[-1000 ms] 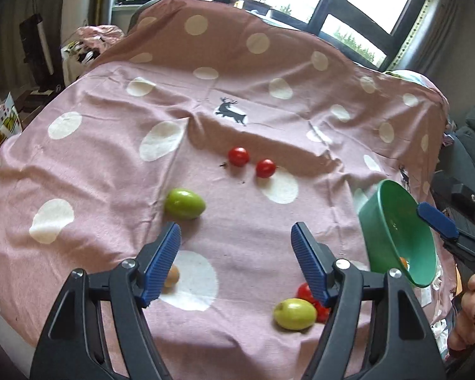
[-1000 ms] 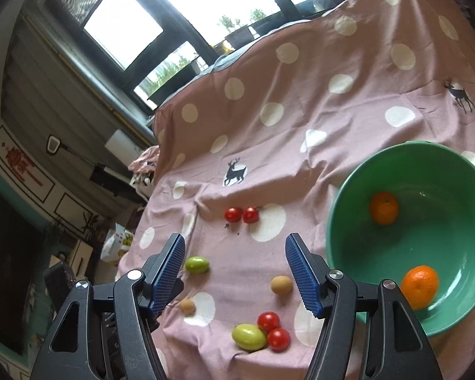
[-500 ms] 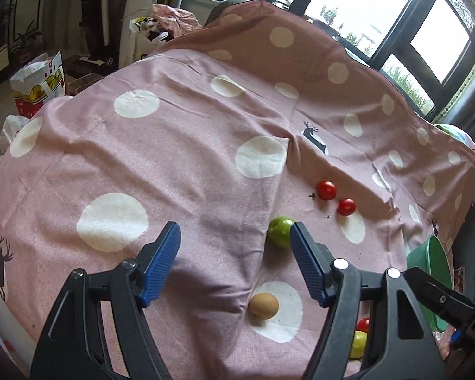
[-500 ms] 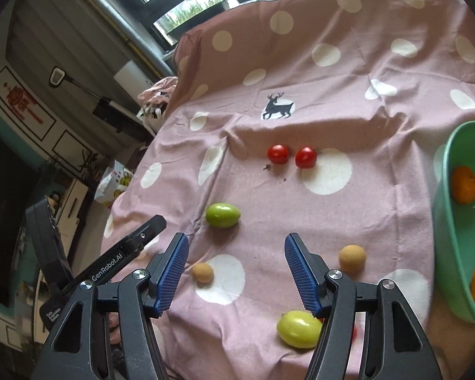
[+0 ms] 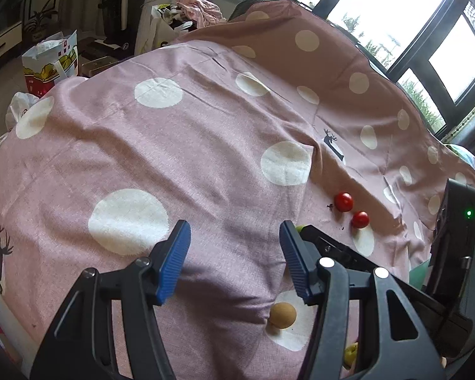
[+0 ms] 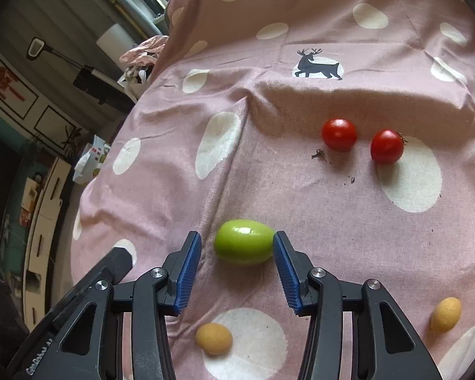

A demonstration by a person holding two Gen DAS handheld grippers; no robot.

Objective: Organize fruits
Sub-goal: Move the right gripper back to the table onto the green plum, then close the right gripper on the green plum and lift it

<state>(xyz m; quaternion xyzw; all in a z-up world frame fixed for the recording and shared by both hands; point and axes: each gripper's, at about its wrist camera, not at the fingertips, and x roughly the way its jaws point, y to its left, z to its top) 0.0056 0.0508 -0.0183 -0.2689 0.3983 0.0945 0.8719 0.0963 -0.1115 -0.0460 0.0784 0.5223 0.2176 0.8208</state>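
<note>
A green oval fruit [image 6: 243,246] lies on the pink dotted cloth [image 6: 269,190], between the pads of my right gripper [image 6: 236,237]. Its jaws are closing: the right pad meets the fruit's end, the left pad stands a little apart. My left gripper [image 5: 234,226] hovers over bare cloth [image 5: 142,145], jaws closing with nothing between them. Two red tomatoes [image 6: 338,134] [image 6: 387,146] sit farther back. Small tan fruits [image 6: 214,338] [image 6: 446,314] lie near the front. In the left wrist view the right gripper's body [image 5: 332,250] hides most of the green fruit.
A yellow-green fruit [image 5: 351,353] and a sliver of the green bowl [image 5: 418,272] show at the lower right. Beyond the cloth's left edge stand a paper bag [image 5: 50,60] and clutter on the floor. Windows are at the back.
My right gripper has come down and forward over the green fruit and its jaws have narrowed around it; the bowl has left its view. My left gripper swung left and its jaws narrowed.
</note>
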